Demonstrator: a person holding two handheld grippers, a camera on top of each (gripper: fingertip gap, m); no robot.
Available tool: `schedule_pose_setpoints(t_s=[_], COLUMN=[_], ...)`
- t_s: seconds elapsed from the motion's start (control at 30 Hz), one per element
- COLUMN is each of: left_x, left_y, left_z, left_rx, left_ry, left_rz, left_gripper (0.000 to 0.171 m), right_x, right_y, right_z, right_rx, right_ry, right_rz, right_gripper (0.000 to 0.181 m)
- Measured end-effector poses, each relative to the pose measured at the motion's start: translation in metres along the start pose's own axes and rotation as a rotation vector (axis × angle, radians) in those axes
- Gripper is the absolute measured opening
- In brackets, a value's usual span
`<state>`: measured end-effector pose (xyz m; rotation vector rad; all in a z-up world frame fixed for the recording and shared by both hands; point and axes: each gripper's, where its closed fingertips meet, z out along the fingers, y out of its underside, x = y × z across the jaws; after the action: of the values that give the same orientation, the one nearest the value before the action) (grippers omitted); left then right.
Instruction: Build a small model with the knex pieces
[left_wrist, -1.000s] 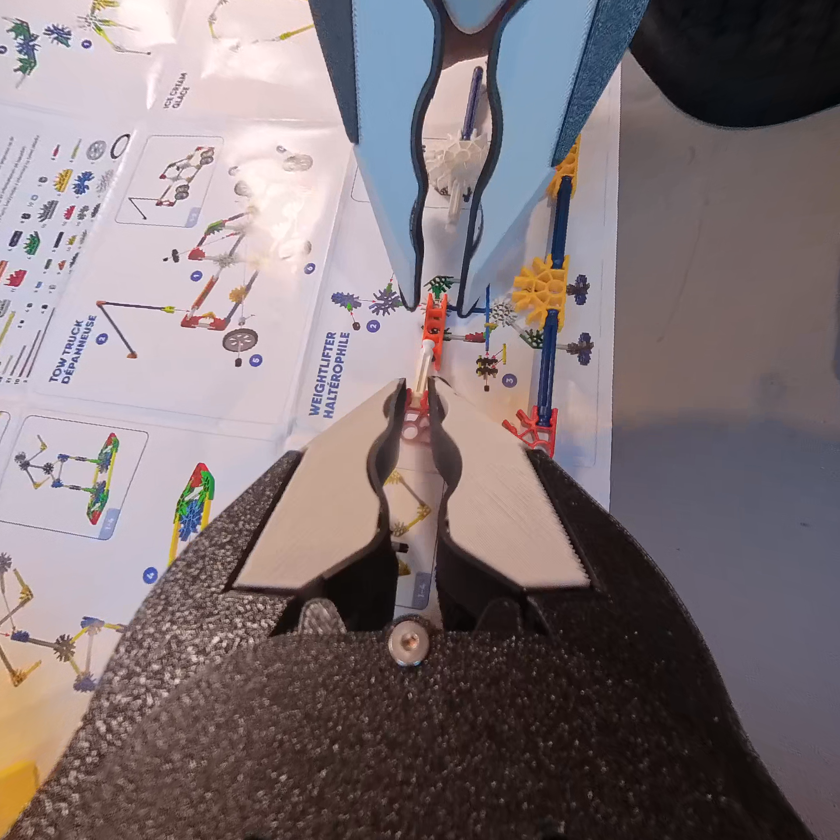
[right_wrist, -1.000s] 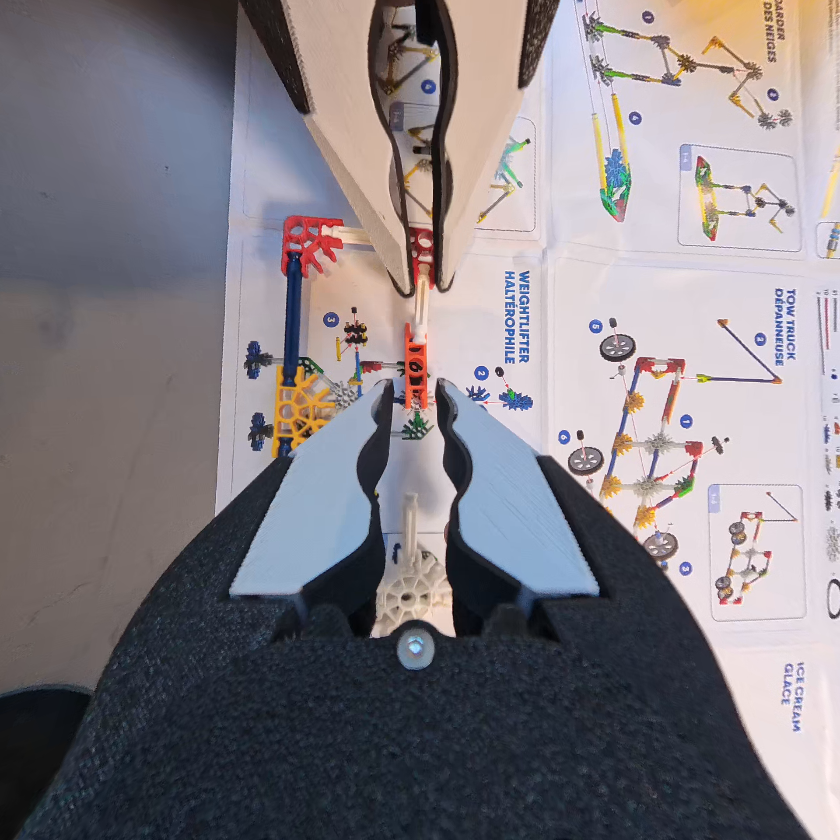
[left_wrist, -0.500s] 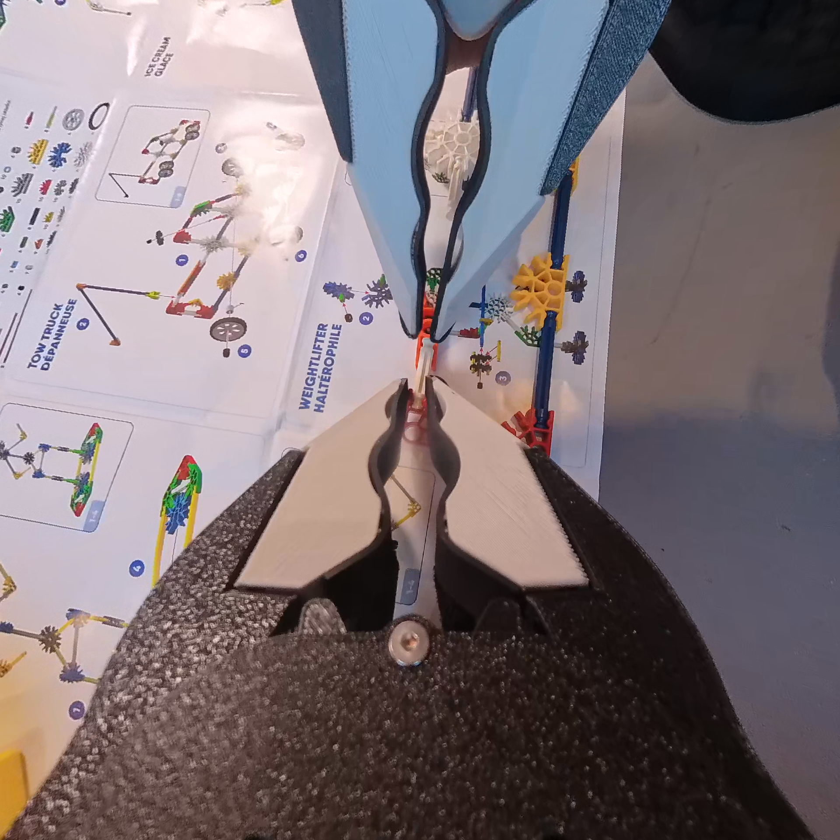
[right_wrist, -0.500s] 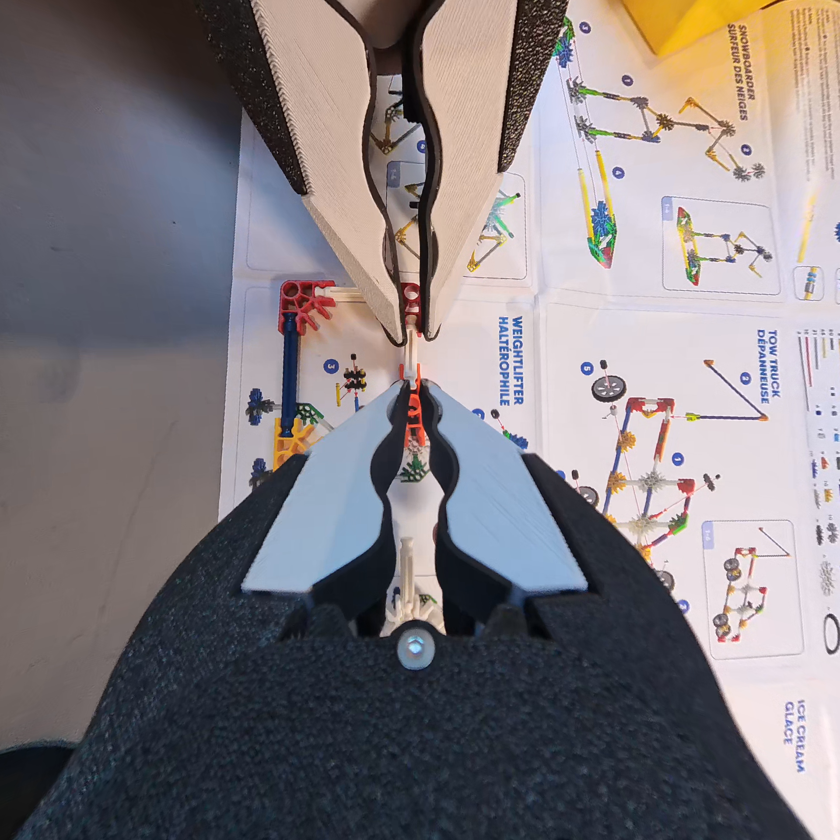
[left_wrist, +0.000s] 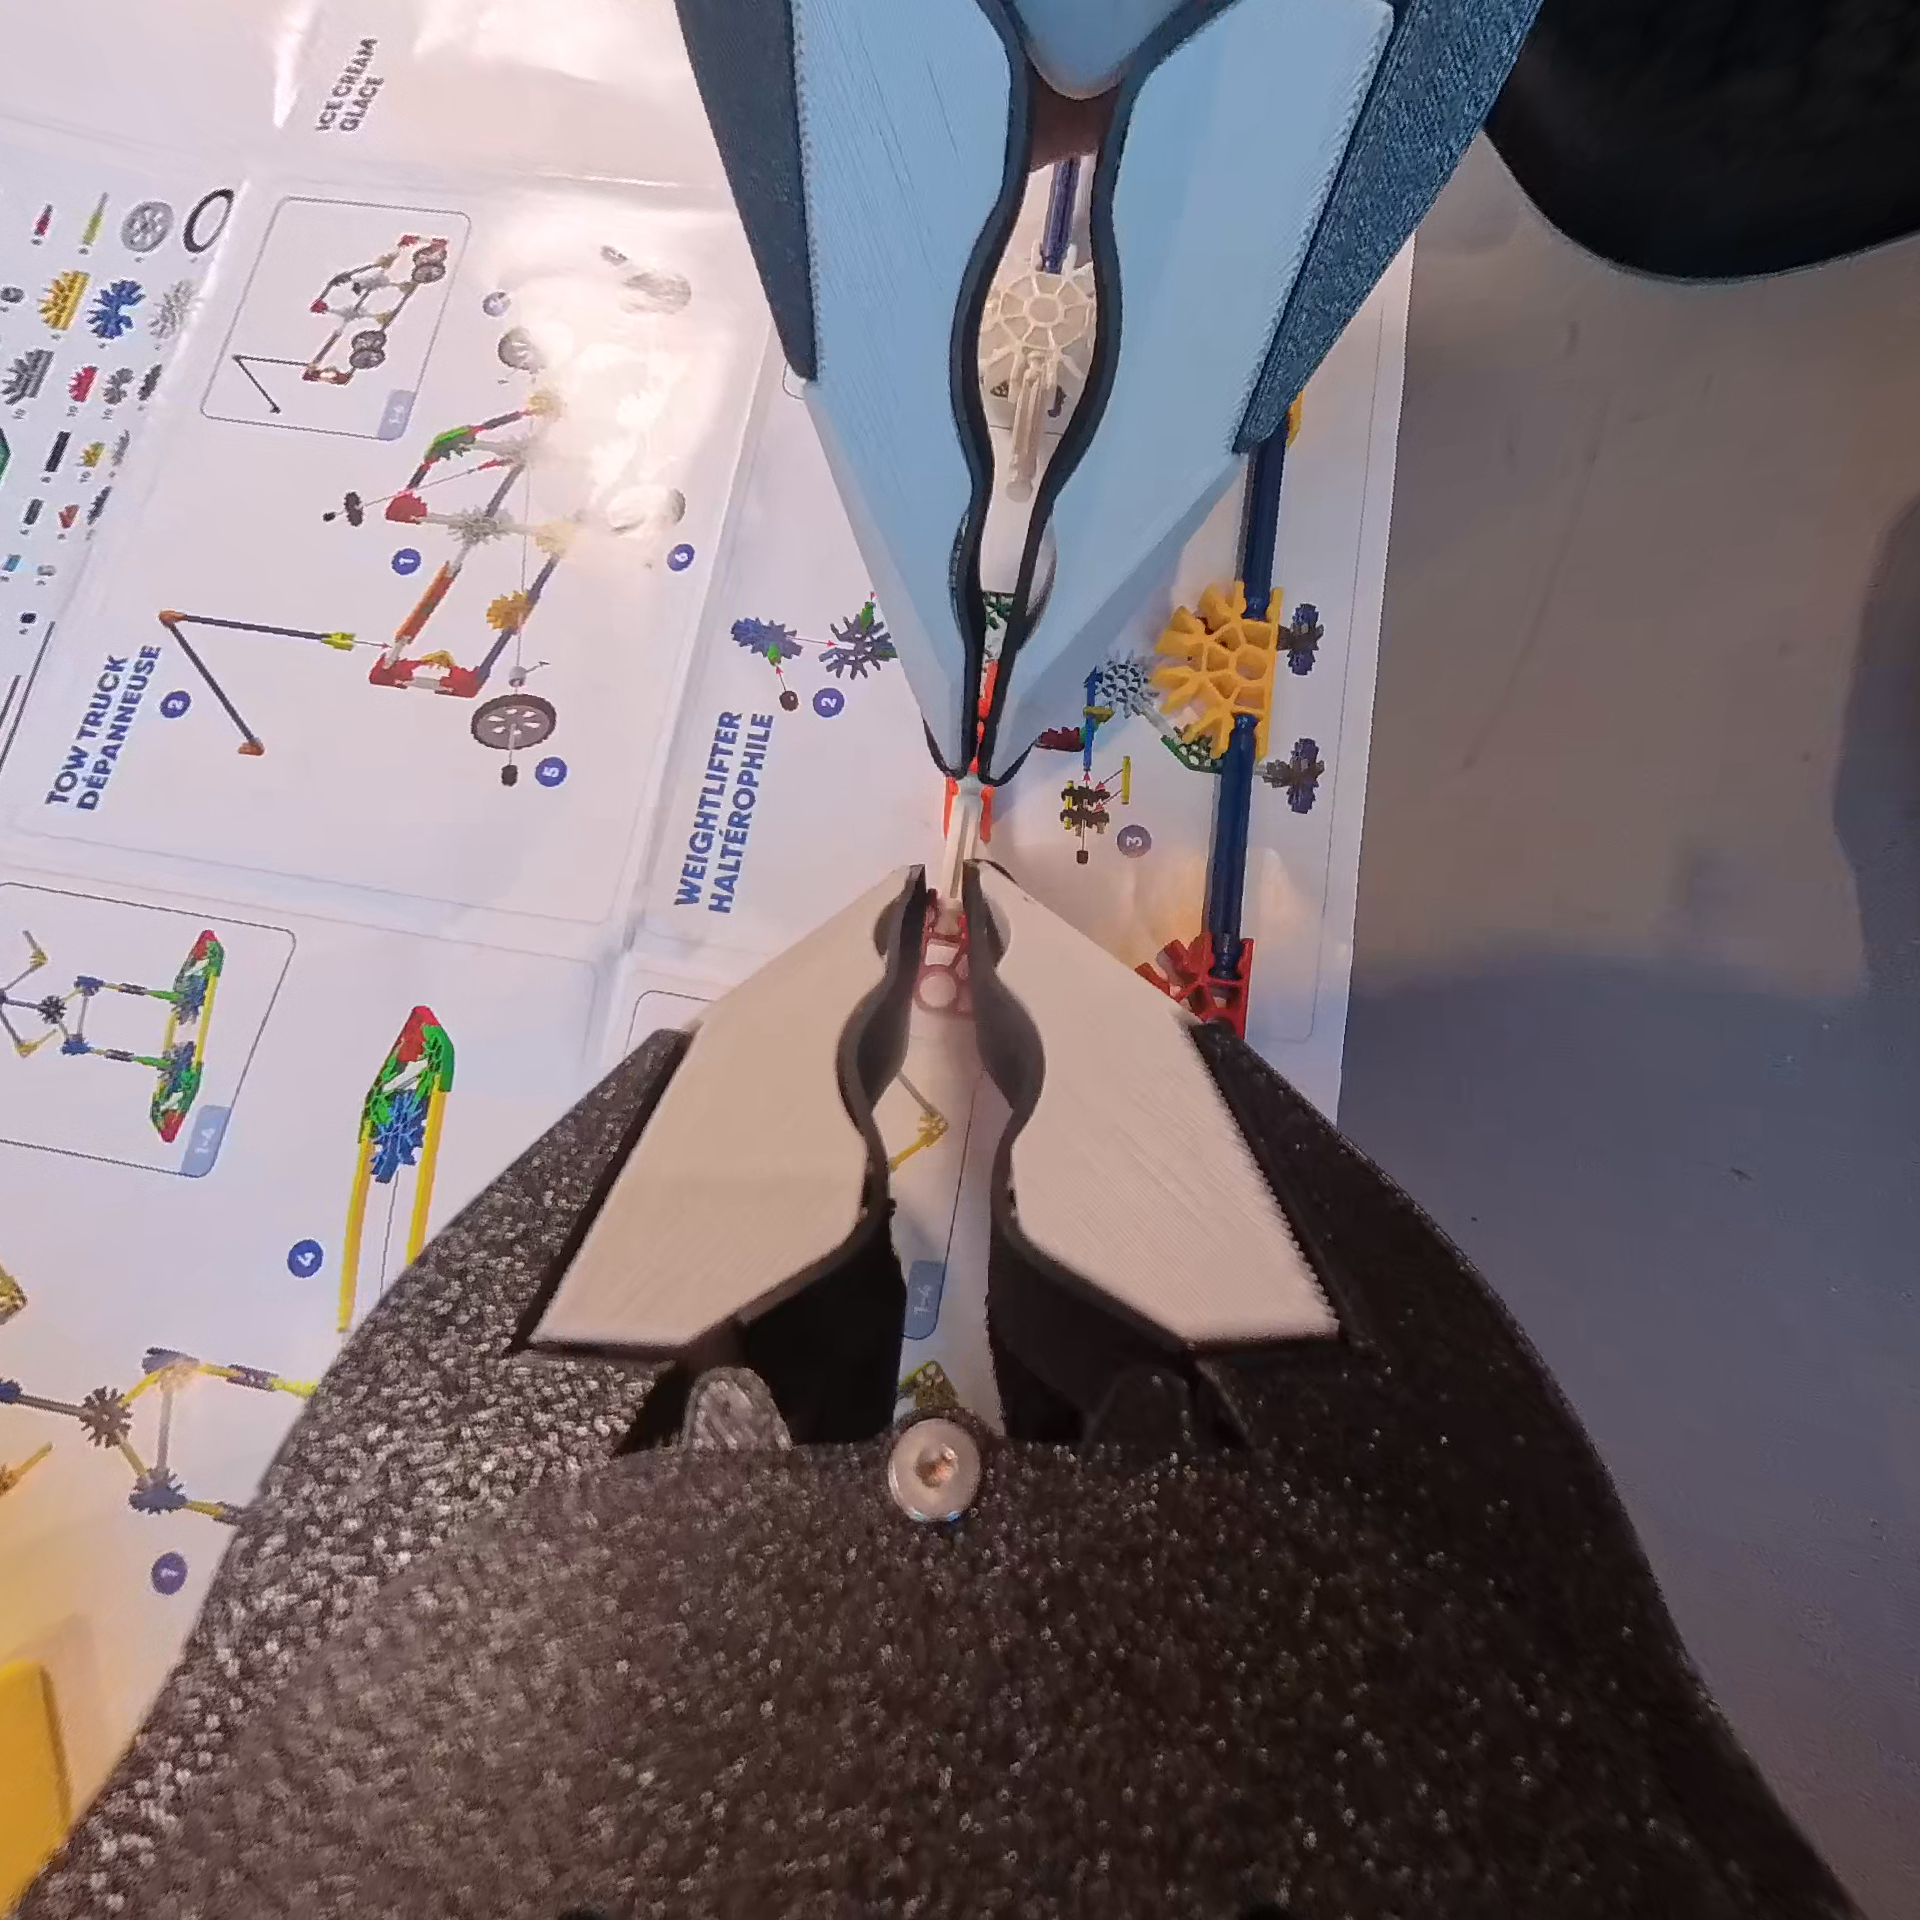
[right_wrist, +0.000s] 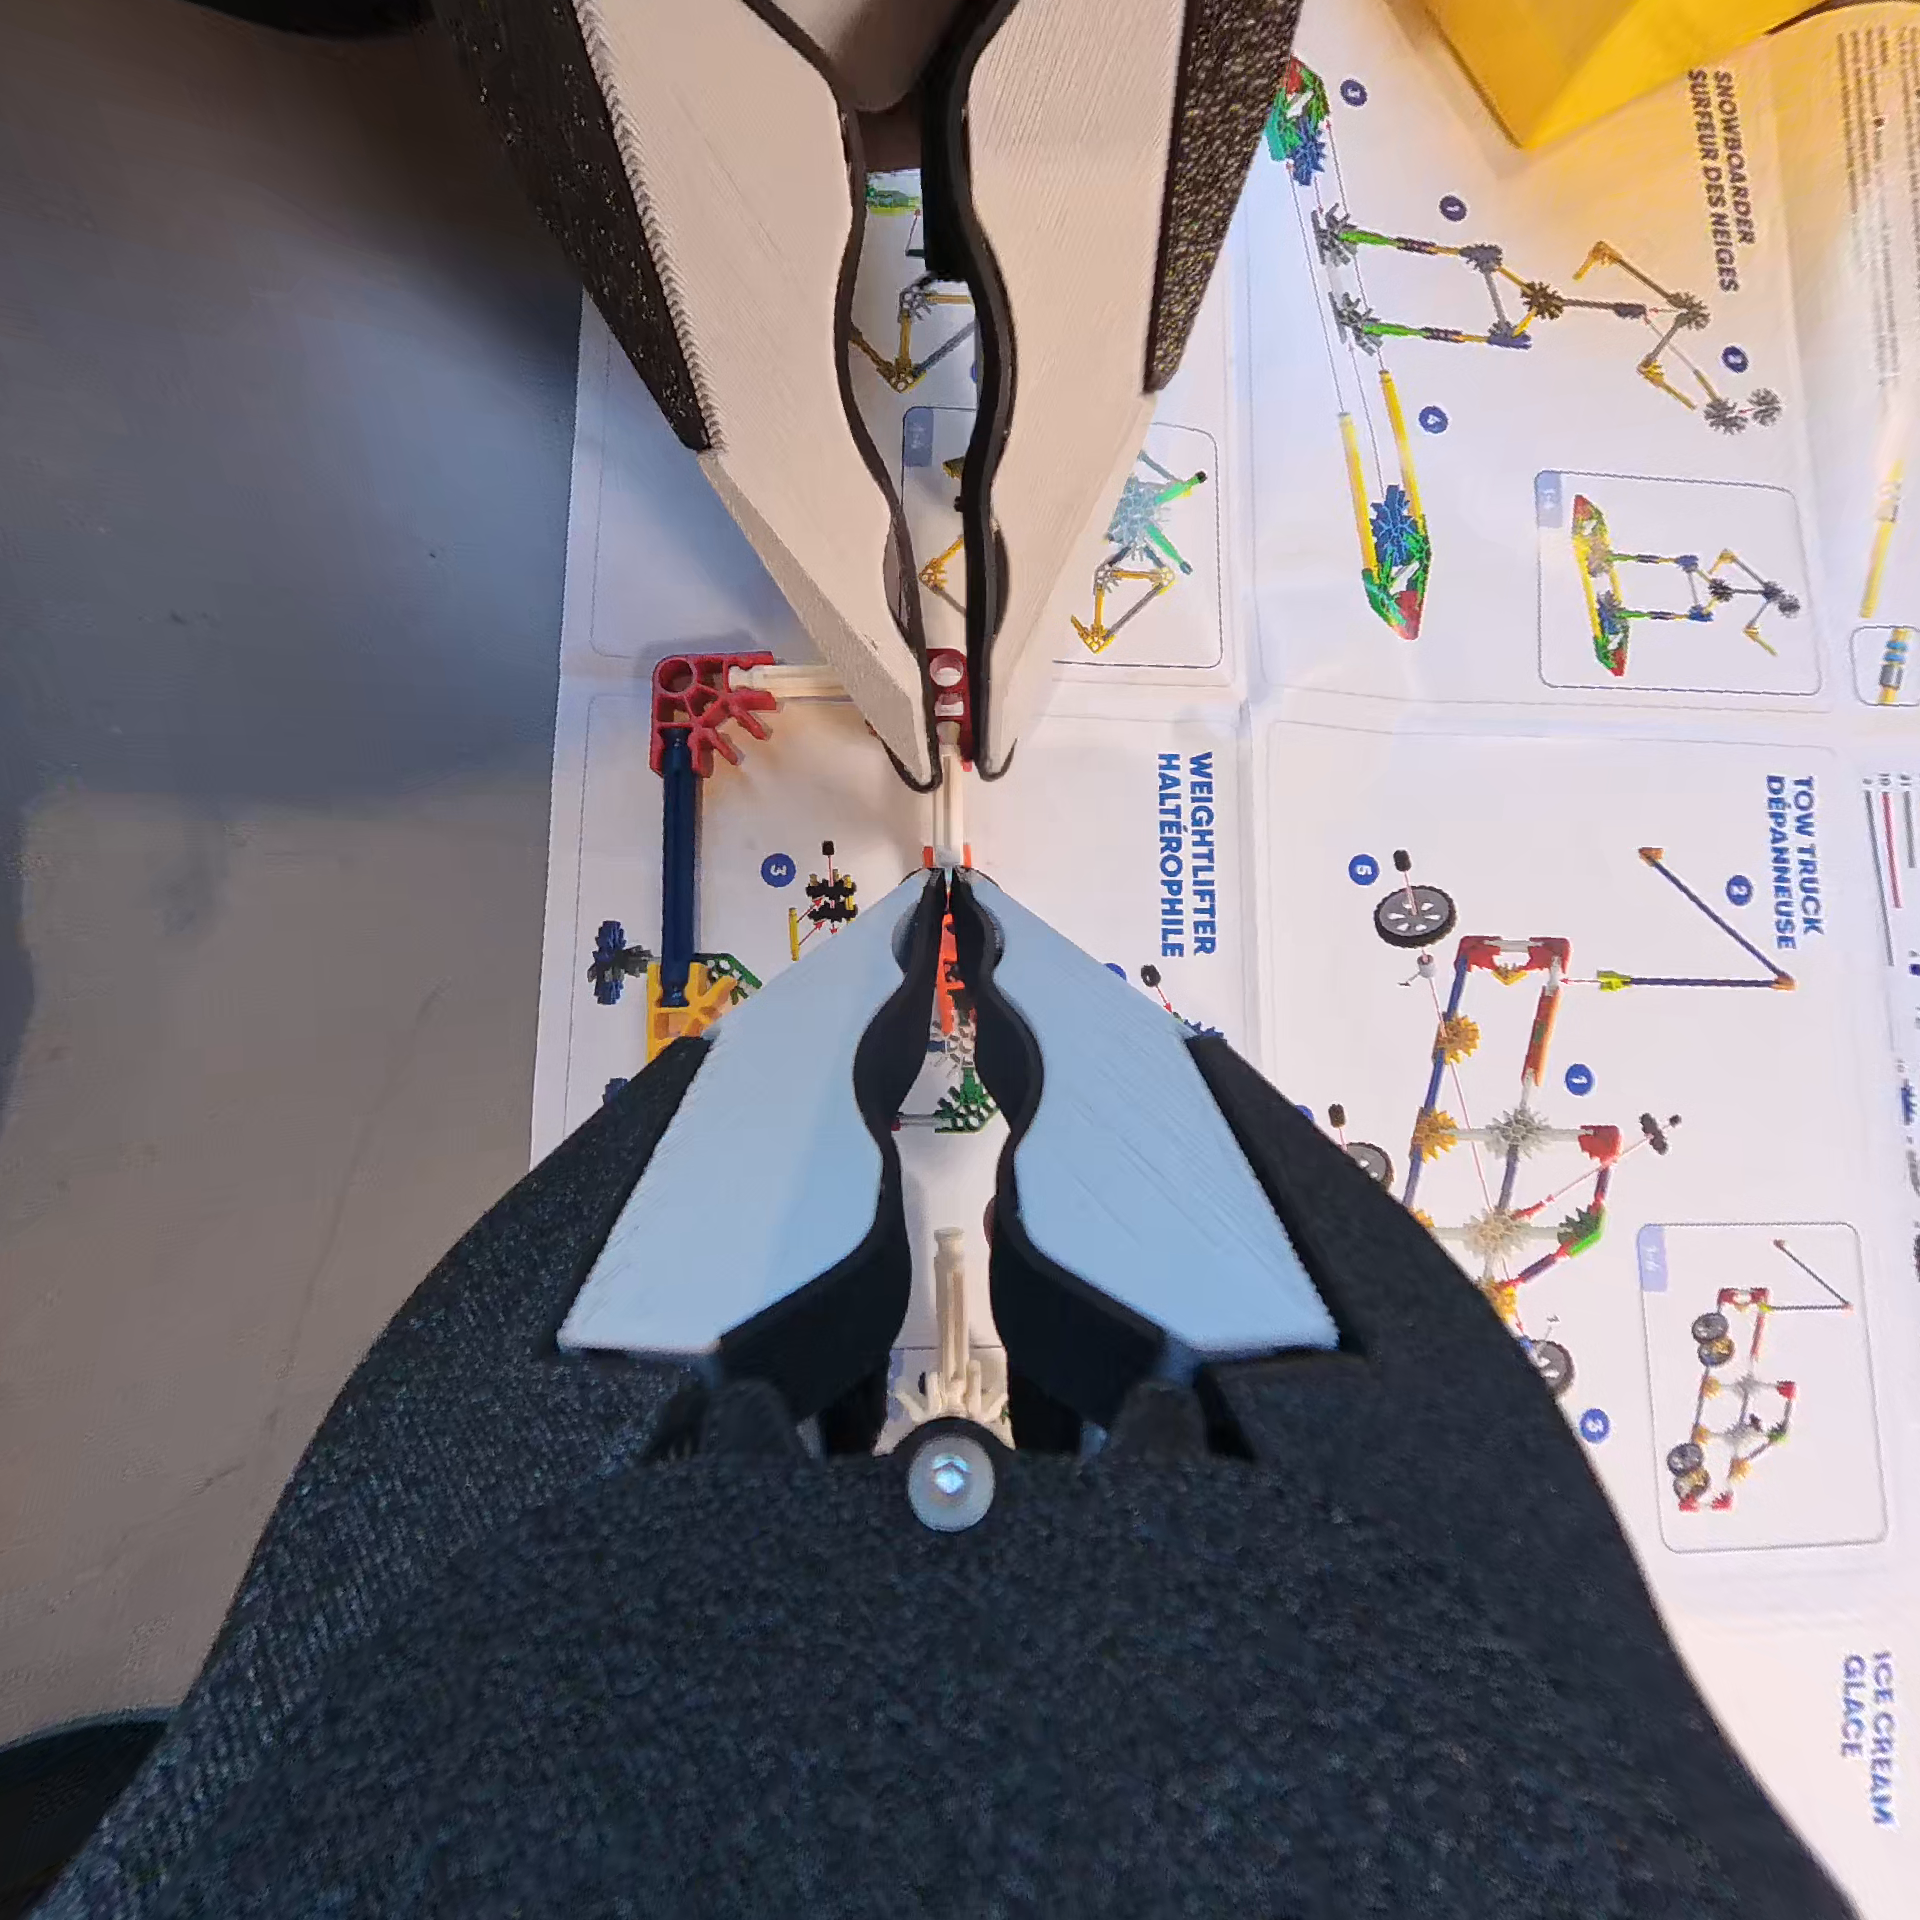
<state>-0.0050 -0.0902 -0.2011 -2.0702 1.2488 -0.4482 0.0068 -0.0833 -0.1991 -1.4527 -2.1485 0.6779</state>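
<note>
My left gripper (left_wrist: 943, 883), with pale grey fingers, is shut on a small red connector (left_wrist: 940, 971). A short white rod (left_wrist: 963, 831) runs from it to an orange connector (left_wrist: 951, 808). My right gripper (right_wrist: 945, 883), with light blue fingers, is shut on that orange connector (right_wrist: 945, 971). The two grippers face each other tip to tip, just above a printed instruction sheet (left_wrist: 416, 644). In the right wrist view the left gripper (right_wrist: 951, 774) comes in from the top, holding the red connector (right_wrist: 948, 691), with the white rod (right_wrist: 948, 821) between the tips.
A partial build lies at the sheet's edge: a red corner connector (right_wrist: 707, 707), a blue rod (right_wrist: 677, 862) and a yellow connector (left_wrist: 1221, 660). A white round connector with a rod (right_wrist: 951, 1340) lies under my right gripper. A yellow box (right_wrist: 1610, 62) stands nearby on the grey tabletop (left_wrist: 1662, 935). The grippers are tip to tip, or close to it.
My right gripper moved forward over the orange connector and shut on it. The two grippers came closer, so less of the white rod shows between them.
</note>
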Motion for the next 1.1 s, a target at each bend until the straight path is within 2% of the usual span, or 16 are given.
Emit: schedule_pose_setpoints(t_s=[0.37, 0.6, 0.83, 1.1], left_x=[-0.0003, 0.0002, 0.0004, 0.0006], left_y=[0.0040, 0.0049, 0.0051, 0.0052], left_z=[0.0008, 0.0017, 0.0018, 0.0017], left_rx=[-0.025, -0.034, -0.033, -0.027], left_ry=[0.001, 0.005, 0.008, 0.010], left_rz=[-0.047, -0.101, -0.146, -0.165], left_gripper=[0.005, 0.004, 0.004, 0.005], right_x=[0.0004, -0.0008, -0.0008, 0.0007], right_y=[-0.0031, 0.0033, 0.0032, -0.0022], right_z=[0.0021, 0.0055, 0.0057, 0.0091], right_rx=[-0.003, -0.078, -0.198, -0.219], right_ry=[-0.008, -0.046, -0.097, -0.126], right_rz=[0.014, 0.015, -0.085, -0.084], right_gripper=[0.000, 0.000, 0.000, 0.000])
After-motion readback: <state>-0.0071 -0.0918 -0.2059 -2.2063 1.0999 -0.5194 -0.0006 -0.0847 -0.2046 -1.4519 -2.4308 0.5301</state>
